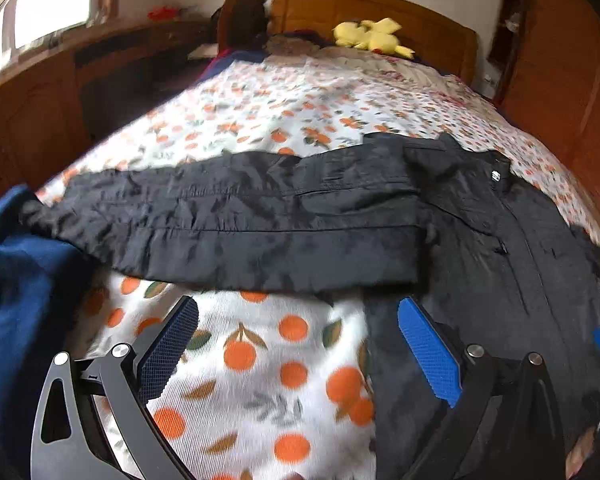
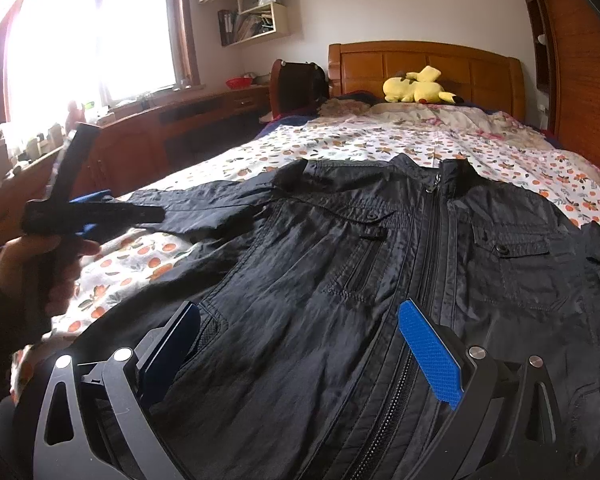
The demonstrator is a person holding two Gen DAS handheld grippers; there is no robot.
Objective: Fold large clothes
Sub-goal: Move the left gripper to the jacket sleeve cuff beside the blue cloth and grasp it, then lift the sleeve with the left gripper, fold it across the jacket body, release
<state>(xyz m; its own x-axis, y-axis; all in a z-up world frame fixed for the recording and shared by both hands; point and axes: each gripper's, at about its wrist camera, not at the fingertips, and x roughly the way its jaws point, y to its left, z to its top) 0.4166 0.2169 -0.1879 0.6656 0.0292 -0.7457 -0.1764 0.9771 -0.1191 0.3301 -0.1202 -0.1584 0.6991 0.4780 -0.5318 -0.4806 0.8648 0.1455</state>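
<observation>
A black zip-up jacket (image 2: 340, 280) lies front up on the bed, collar toward the headboard and zipper closed. Its sleeve (image 1: 228, 216) stretches out sideways across the orange-print sheet (image 1: 268, 360). My left gripper (image 1: 296, 306) is open just in front of the sleeve's near edge, with nothing between its blue pads (image 1: 428, 352). In the right wrist view a hand holds the left gripper (image 2: 80, 208) beside the sleeve's end. My right gripper (image 2: 300, 310) is open low over the jacket's lower front, left of the zipper, with no cloth pinched.
A dark blue cloth (image 1: 16, 288) bunches at the bed's left edge. A yellow plush toy (image 2: 416, 88) lies by the wooden headboard (image 2: 420, 64). Wooden cabinets (image 2: 172, 128) run under the window at left, and a wooden wardrobe (image 2: 580, 72) stands at right.
</observation>
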